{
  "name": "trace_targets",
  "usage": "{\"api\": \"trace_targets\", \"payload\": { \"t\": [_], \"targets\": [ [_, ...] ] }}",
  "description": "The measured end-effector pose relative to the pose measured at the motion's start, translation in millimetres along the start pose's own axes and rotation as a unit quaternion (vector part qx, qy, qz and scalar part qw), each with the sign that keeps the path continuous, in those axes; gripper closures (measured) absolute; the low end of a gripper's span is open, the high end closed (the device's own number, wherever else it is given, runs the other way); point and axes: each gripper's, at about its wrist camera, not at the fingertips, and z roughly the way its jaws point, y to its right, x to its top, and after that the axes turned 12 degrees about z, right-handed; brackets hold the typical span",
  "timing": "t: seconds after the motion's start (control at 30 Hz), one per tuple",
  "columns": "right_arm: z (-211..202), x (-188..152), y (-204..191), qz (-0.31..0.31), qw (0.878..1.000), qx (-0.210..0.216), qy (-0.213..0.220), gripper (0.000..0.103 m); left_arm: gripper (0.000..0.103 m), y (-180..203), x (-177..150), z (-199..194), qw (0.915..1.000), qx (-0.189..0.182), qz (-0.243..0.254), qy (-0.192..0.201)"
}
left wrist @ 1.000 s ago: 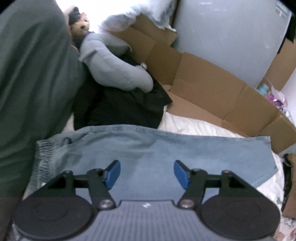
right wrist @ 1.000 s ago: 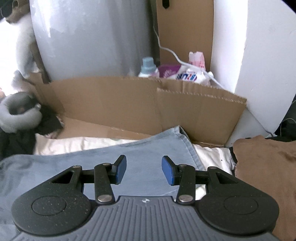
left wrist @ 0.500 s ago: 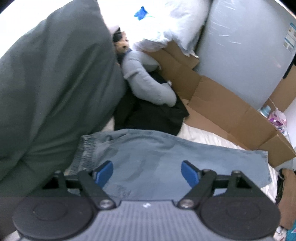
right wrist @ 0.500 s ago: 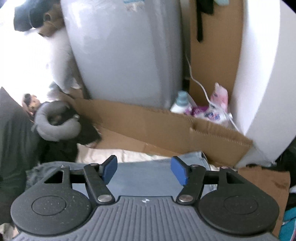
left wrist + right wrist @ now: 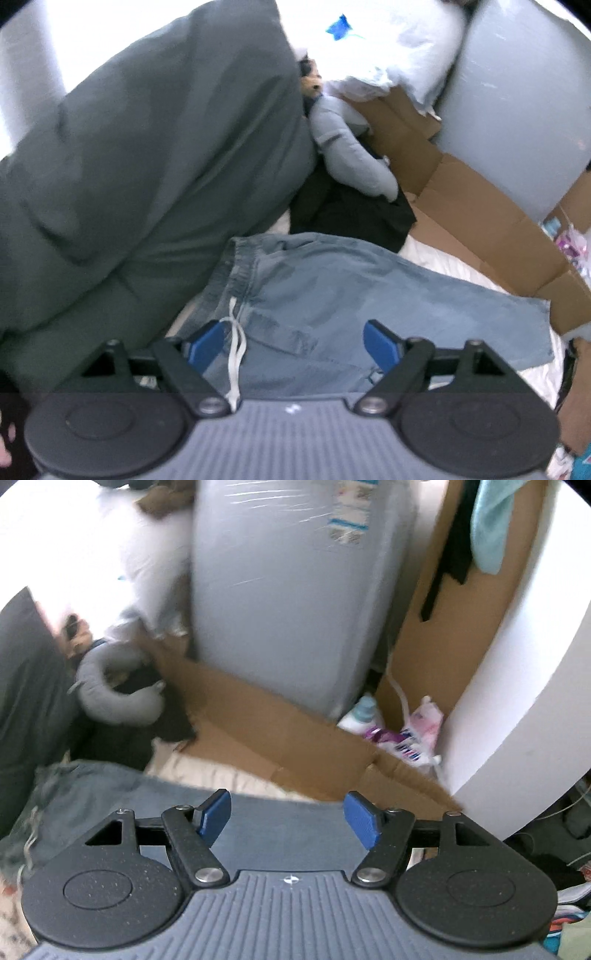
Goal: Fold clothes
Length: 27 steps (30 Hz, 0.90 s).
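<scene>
Light blue jeans (image 5: 369, 295) lie flat on a white bed (image 5: 443, 254), waistband beside a grey pillow (image 5: 147, 158); the left gripper (image 5: 295, 343) and right gripper (image 5: 288, 816) hover above them, jaws wide open, holding nothing; cardboard (image 5: 480, 221) lies beyond.

— What's behind, far side?
— Tall grey plastic-wrapped slab (image 5: 295, 602), flattened cardboard (image 5: 266, 720) at its foot, white wall (image 5: 524, 664) right.
— Light?
— Bright, blown-out window glare (image 5: 129, 33) far left.

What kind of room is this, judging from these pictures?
Probably a bedroom used partly for storage: jeans lie on a white sheet, beside a large grey pillow, with flattened cardboard along the wall.
</scene>
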Motion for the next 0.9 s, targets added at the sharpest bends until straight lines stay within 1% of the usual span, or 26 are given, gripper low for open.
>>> {"api": "trace_targets", "payload": {
  "t": [0.23, 0.3, 0.47, 0.6, 0.73, 0.77, 0.83, 0.9],
  "targets": [
    [-26, -56, 8, 0.053, 0.998, 0.038, -0.016, 0.029, 0.018, -19, -25, -27, 0.9997, -0.004, -0.025, -0.007],
    [-34, -72, 10, 0.068, 0.996, 0.049, -0.02, 0.029, 0.018, -22, -30, -34, 0.9995, 0.003, -0.028, -0.01],
    [-52, -111, 16, 0.105, 0.991, 0.076, -0.031, 0.029, 0.018, -31, -49, -46, 0.998, 0.013, -0.06, -0.014],
    [-47, -143, 29, 0.144, 0.986, 0.076, -0.04, 0.029, 0.018, -31, -64, -50, 0.997, 0.031, -0.069, -0.018],
    [-37, -177, 38, 0.168, 0.982, 0.075, -0.047, 0.03, 0.018, -24, -77, -48, 0.9968, 0.029, -0.07, -0.025],
    [-32, -184, 40, 0.176, 0.98, 0.078, -0.054, 0.03, 0.018, -22, -80, -45, 0.9967, 0.026, -0.072, -0.026],
    [-21, -199, 45, 0.209, 0.971, 0.087, -0.075, 0.03, 0.018, -19, -85, -35, 0.9969, 0.019, -0.069, -0.032],
    [-11, -213, 46, 0.229, 0.965, 0.091, -0.089, 0.03, 0.022, -16, -90, -22, 0.997, 0.02, -0.061, -0.044]
  ]
}}
